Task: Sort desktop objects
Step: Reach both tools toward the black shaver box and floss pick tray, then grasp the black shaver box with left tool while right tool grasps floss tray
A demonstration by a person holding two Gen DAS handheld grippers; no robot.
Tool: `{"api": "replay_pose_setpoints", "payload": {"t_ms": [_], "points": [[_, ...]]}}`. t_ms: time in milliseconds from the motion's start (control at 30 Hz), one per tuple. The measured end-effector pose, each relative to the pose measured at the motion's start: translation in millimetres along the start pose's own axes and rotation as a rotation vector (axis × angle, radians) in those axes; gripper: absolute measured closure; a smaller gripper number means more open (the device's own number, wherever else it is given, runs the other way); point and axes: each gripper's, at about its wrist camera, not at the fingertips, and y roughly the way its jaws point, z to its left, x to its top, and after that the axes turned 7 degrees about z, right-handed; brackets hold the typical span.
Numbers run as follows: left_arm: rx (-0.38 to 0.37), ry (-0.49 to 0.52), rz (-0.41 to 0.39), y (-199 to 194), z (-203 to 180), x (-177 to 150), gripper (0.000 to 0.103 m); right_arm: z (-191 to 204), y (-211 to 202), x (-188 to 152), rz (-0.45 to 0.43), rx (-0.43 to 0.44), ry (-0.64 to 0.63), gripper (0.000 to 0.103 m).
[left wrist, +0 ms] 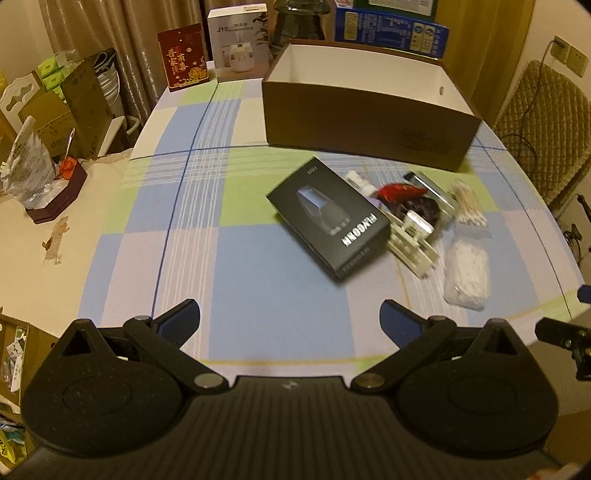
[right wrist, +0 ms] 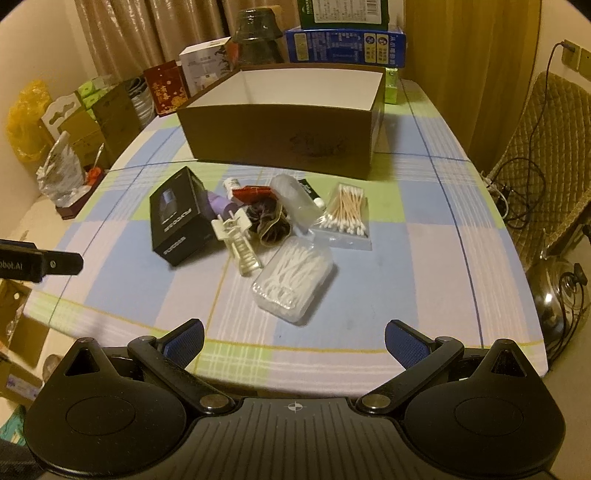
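Cluttered home: curtains [left wrist: 92,22], checked tablecloth [left wrist: 229,258]

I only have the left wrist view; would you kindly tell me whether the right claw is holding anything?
Observer: No, the right claw is open and empty.
Operator: Thank you. What is the white blur on my right?
Observer: A clear case packed with white picks, lying flat.
Operator: Is anything tucked beside the black box?
Observer: Yes, a purple item lies on its pile side.
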Motion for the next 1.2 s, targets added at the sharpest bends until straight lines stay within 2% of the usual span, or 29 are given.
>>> {"api": "replay_pose_setpoints", "payload": {"t_ms": [200,767,1067,1167,1200], "points": [[-0.01,-0.011,0.006,18.3,3.5,19.0,0.001,1.2,16.5,12.3,-0.001,-0.011,0.015,0.002],[-0.058,0.019,0.105,75.7,4.7,51.7,0.001,8.3,84.2,43.6,0.067,-0.051,0.054,0.005],[-0.092,0.008,0.13,95.9,6.6,70.2,0.001,3.6,119.0,51.9,0.125,-0.062,0.077,0.021],[-0.116,-0.006,0.13,100.8,7.0,76.0,0.001,0.0,128.7,50.3,0.142,-0.06,0.081,0.031],[-0.122,-0.011,0.131,102.2,6.9,78.3,0.001,-1.7,130.8,49.6,0.149,-0.059,0.086,0.039]]}}
